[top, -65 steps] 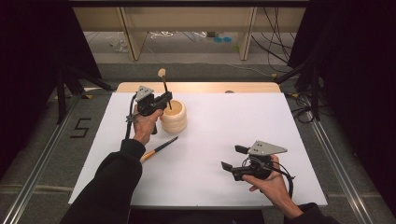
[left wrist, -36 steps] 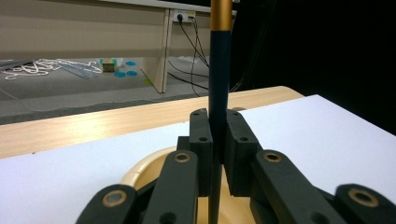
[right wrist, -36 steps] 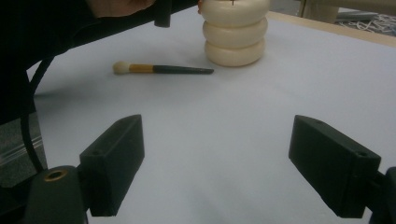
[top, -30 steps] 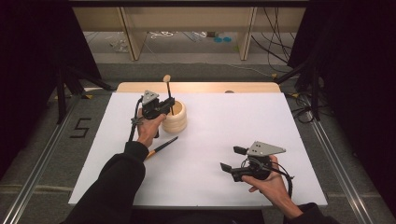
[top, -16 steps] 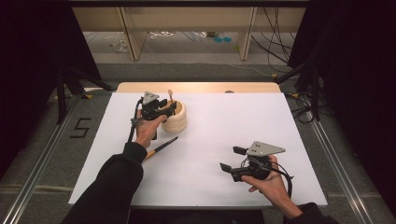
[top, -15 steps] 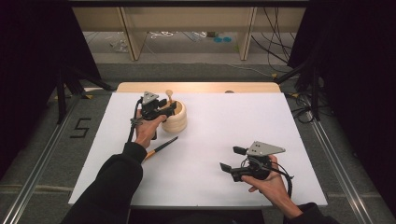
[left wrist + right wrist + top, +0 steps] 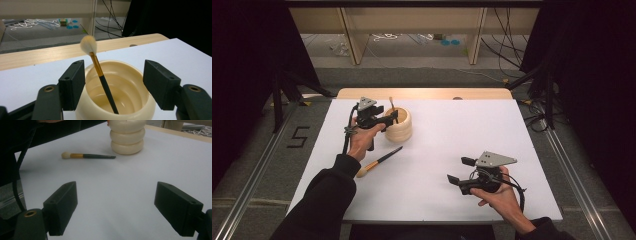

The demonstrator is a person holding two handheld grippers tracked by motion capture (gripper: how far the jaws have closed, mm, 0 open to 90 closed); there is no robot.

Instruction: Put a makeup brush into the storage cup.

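Jaws of left gripper [image 7: 113,82] spread wide, flanking cream ribbed wooden pot [image 7: 117,87]; black-handled brush [image 7: 101,76] standing inside, bristles up, leaning slightly. Right gripper [image 7: 125,210] gaping, empty.

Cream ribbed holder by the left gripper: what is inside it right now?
One makeup brush stands in the cream holder, handle down, bristles up, leaning against the rim. The open left gripper straddles the holder. The near wall hides the holder's bottom. A second brush lies on the table.

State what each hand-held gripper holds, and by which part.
Nothing. The left hand-held gripper stands open around the brush in the holder; the right hand-held gripper is open.
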